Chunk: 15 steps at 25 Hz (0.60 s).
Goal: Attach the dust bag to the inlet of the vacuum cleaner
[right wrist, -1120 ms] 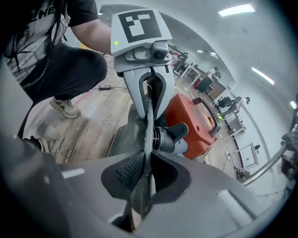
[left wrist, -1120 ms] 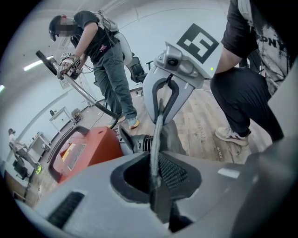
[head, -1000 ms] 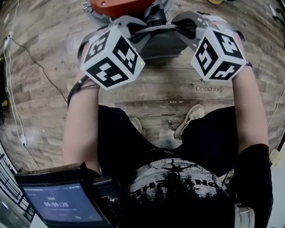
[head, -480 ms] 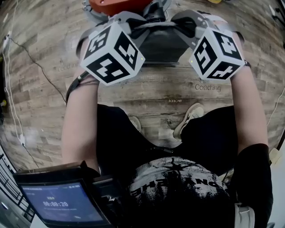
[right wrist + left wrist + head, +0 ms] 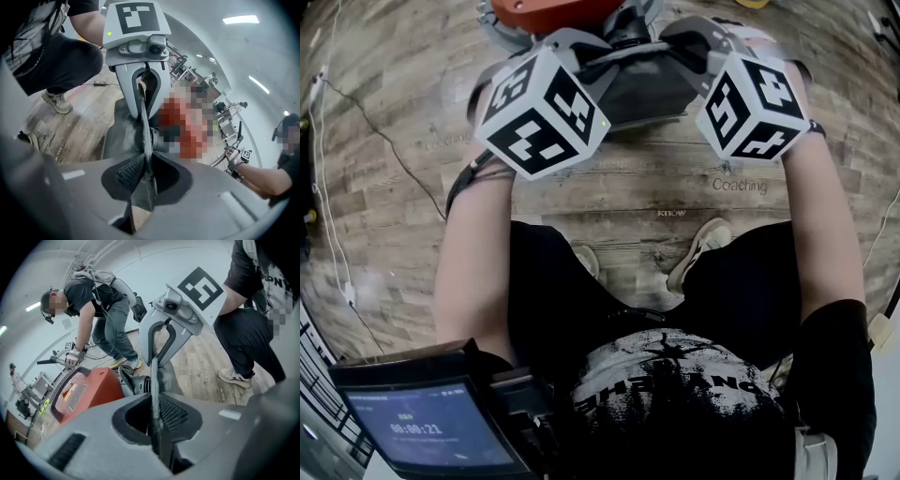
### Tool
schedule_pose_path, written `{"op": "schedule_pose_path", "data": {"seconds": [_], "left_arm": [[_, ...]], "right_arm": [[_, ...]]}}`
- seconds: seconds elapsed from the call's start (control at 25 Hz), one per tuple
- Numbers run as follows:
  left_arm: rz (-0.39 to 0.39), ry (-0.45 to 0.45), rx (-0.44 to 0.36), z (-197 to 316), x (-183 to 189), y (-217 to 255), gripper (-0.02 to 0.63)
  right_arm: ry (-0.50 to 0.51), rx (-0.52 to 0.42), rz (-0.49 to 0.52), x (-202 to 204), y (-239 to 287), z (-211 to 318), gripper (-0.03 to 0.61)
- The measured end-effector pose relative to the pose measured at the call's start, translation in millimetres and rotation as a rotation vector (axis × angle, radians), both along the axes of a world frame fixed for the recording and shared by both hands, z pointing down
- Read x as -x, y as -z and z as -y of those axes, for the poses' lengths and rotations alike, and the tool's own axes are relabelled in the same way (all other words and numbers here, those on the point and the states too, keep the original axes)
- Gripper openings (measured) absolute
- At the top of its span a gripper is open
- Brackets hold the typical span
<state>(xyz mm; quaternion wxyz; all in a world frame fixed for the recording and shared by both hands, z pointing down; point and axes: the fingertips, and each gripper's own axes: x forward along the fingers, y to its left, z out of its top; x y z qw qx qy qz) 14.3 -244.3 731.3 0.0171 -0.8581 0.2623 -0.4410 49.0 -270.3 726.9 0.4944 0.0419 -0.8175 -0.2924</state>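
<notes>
A dark grey dust bag (image 5: 642, 86) hangs stretched between my two grippers over the wooden floor. My left gripper (image 5: 598, 58) is shut on the bag's left edge (image 5: 155, 401), and its jaws have just been closing a little tighter on the fabric. On the opposite edge (image 5: 144, 161), my right gripper (image 5: 680, 52) is shut too. The red vacuum cleaner (image 5: 546, 11) stands just beyond the bag. Its black round inlet (image 5: 137, 383) faces the bag and is close behind it. Each gripper view shows the other gripper across the bag.
A thin cable (image 5: 384, 141) runs over the floor at the left. My feet (image 5: 698, 248) stand below the bag. A screen device (image 5: 431, 422) hangs at the lower left. Another person (image 5: 101, 305) bends over beyond the vacuum cleaner.
Both marker cubes and the bag have shifted very slightly in the head view. Both grips on the bag hold as before.
</notes>
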Motion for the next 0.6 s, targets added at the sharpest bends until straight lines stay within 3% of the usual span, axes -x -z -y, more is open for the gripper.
{"op": "schedule_pose_path", "data": {"seconds": [0.6], "left_arm": [[0.029, -0.001, -0.042, 6.6, 2.5, -4.1, 0.058]], "right_arm": [[-0.033, 0.012, 0.012, 2.4, -2.6, 2.0, 0.055]]}}
